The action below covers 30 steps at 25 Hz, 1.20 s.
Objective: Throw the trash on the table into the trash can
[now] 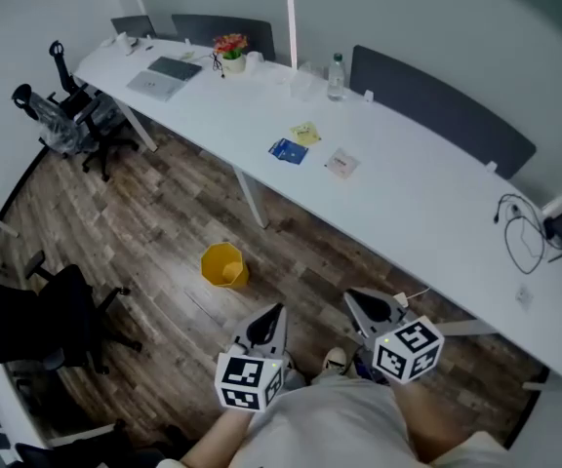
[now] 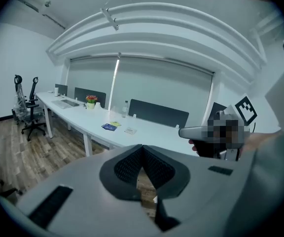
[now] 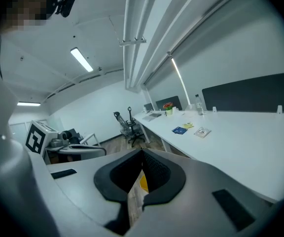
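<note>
Three bits of trash lie mid-table on the long white table (image 1: pixel 427 203): a blue packet (image 1: pixel 287 150), a yellow note (image 1: pixel 306 133) and a clear wrapper (image 1: pixel 341 163). On the wood floor in front of the table stands a yellow trash can (image 1: pixel 224 265). Both grippers are held low near my body, well short of the table. The left gripper (image 1: pixel 277 309) is shut and empty, and so is the right gripper (image 1: pixel 351 295). In the left gripper view the blue packet (image 2: pixel 109 127) and wrapper (image 2: pixel 130 130) lie far ahead. Below its shut tips, the right gripper view shows a yellow sliver of the trash can (image 3: pixel 143 181).
A laptop (image 1: pixel 164 76), a flower pot (image 1: pixel 230 52) and a water bottle (image 1: pixel 337 76) stand on the table's far part. Cables (image 1: pixel 520 232) lie at its right end. Office chairs (image 1: pixel 66 115) stand at the far left and a black chair (image 1: pixel 27 320) at the near left.
</note>
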{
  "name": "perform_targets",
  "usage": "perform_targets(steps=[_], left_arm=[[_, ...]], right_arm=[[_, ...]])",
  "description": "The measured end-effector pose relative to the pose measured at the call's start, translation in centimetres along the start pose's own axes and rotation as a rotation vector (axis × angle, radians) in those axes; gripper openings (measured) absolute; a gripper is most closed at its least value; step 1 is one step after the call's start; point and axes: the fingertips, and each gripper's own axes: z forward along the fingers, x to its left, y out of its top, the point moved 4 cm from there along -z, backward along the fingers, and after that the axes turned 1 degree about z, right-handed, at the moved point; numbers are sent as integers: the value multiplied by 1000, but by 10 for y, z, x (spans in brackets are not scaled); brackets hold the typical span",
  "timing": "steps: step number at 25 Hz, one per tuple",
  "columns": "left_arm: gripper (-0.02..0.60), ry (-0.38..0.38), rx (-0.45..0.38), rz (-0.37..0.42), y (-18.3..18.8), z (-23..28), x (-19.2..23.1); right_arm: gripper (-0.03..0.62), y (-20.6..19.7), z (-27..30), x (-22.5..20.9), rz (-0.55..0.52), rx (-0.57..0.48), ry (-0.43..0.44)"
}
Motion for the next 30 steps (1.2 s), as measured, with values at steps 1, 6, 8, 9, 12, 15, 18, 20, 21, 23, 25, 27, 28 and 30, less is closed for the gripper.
perform_targets(steps=[1,6,8,9,12,15,18,20,21,23,25,27,28,30], left_arm=[[1,-3,1,-1,-1,0,1],[0,-22,1,1,-1,-5,11],[0,-27,-3,0,1,-9,20],[0,-29,-5,-1,1,-10,26],[0,-39,-4,-2,1,-15,41],[0,-60,-7,3,1,-23,54],[1,-68,-12,5,1,-28,67],[0,-69,-17,-3,2,-28,73],[0,-72,-19,-7,3,-28,75],[0,-79,-23,-12,6,-25,78],[0,-84,-25,-16,10,-19,81],[0,-86,-26,-20,14,-10,85],[0,-86,-26,-21,16,-4,87],[0,-85,-21,-21,20,10,91]], right_arm=[[31,1,1,2,10,-19,11],[32,14,5,7,-8,-65,4],[32,20,7,7,-20,-64,-10],[32,23,9,7,-22,-66,-17],[32,25,18,12,-9,-72,-34],[32,23,26,25,10,-72,-45],[32,21,35,39,24,-81,-37],[32,20,42,45,14,-73,-31],[32,19,45,48,7,-65,-28],[32,19,52,52,2,-57,-21],[32,18,60,53,5,-48,-11],[32,18,69,49,13,-40,-1],[32,18,73,45,18,-36,3],[32,21,81,34,21,-31,4]])
